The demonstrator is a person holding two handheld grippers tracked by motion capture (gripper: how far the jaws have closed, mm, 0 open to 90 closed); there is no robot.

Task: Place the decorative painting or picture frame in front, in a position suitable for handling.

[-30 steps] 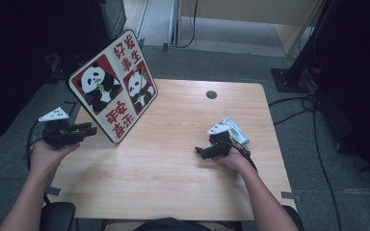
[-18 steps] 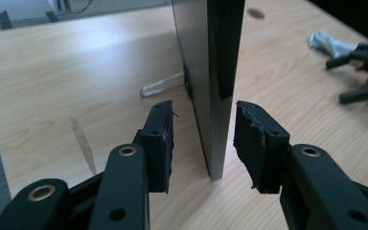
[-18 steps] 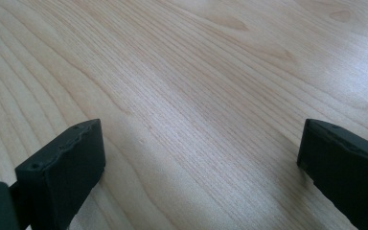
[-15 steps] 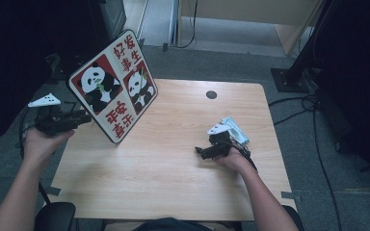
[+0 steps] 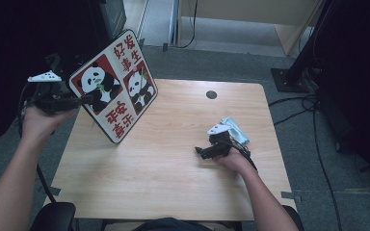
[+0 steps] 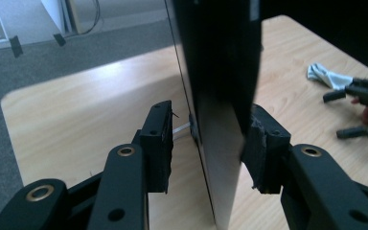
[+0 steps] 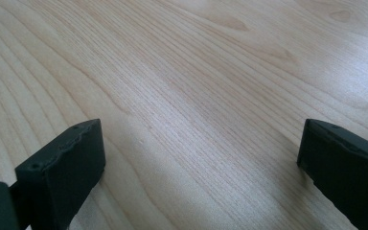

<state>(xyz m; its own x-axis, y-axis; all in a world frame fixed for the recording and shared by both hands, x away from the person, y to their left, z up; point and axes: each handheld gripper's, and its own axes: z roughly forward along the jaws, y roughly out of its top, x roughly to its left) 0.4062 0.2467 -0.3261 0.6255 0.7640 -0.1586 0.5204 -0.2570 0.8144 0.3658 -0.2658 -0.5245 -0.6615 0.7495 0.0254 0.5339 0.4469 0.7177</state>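
A square sign [image 5: 115, 86] with two pandas and red characters stands tilted on one corner at the table's left side. My left gripper [image 5: 87, 100] is raised at the sign's left edge. In the left gripper view the sign [image 6: 220, 72] is seen edge-on between the jaws of my left gripper [image 6: 211, 148]. The right pad [image 6: 263, 153] lies against the sign's dark back, while a gap separates the left pad [image 6: 160, 143] from its front. The jaws have just been opening. My right gripper [image 5: 202, 151] rests on the table, and its jaws [image 7: 199, 158] stand wide open over bare wood.
A crumpled pale blue cloth [image 5: 236, 132] lies just behind the right hand, also seen as the cloth [image 6: 323, 76] beside the right gripper [image 6: 345, 112]. The wooden table [image 5: 173, 183] has a dark round hole [image 5: 211, 95] near its far edge. Cables [image 5: 318, 144] run over the floor at right.
My left hand has risen and shifted left along the sign's left edge. The sign has kept its place on its corner. The right hand has not moved.
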